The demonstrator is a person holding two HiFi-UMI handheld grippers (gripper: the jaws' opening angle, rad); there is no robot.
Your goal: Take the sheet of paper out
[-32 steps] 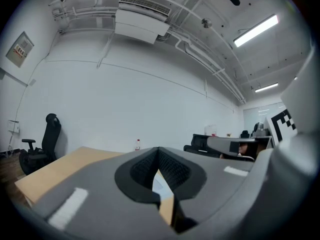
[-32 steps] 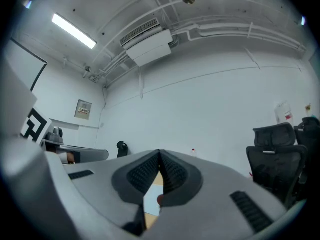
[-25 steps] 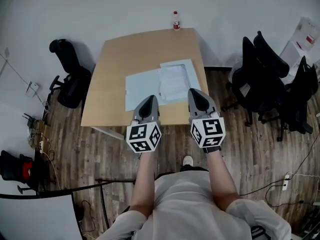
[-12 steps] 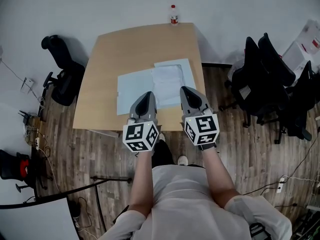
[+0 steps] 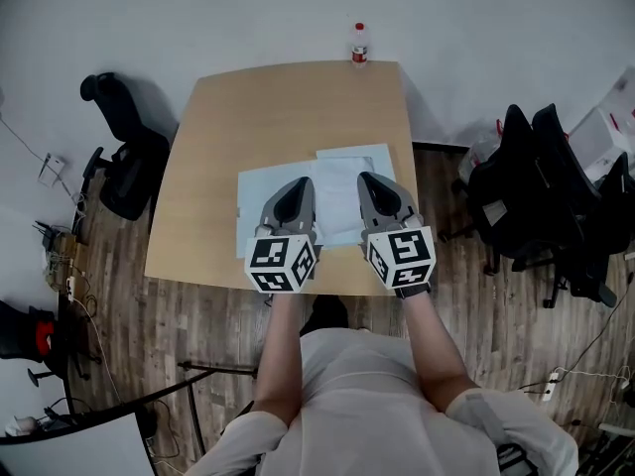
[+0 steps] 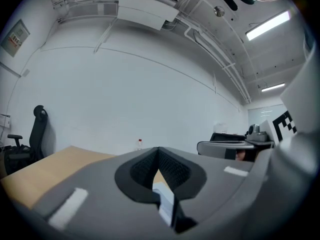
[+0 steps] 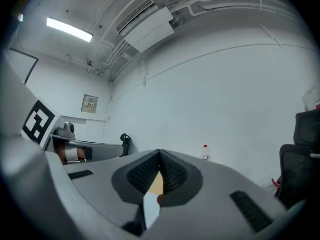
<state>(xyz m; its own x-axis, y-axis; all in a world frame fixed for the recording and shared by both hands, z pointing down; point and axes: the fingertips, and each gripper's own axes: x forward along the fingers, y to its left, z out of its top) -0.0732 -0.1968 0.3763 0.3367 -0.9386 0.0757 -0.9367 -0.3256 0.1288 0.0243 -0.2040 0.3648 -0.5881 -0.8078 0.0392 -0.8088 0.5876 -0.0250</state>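
On the wooden table [image 5: 268, 107] lies a pale blue folder [image 5: 256, 211], and a white sheet of paper [image 5: 340, 184] rests partly across its right side. My left gripper [image 5: 301, 184] hovers over the folder near the table's front edge, its jaws shut with nothing between them. My right gripper [image 5: 365, 178] hovers beside it over the white sheet, also shut and empty. In the left gripper view the jaws of the left gripper [image 6: 158, 149] meet at a point. The right gripper view shows the right gripper [image 7: 160, 152] with its tips closed in the same way.
A small bottle [image 5: 359, 46] with a red label stands at the table's far edge. A black office chair [image 5: 124, 157] sits left of the table, and several black chairs [image 5: 541, 191] crowd the right. Cables run along the wooden floor at both sides.
Both grippers have moved forward from before the table's front edge to over the papers. The table has come closer in view. The jaws stayed shut.
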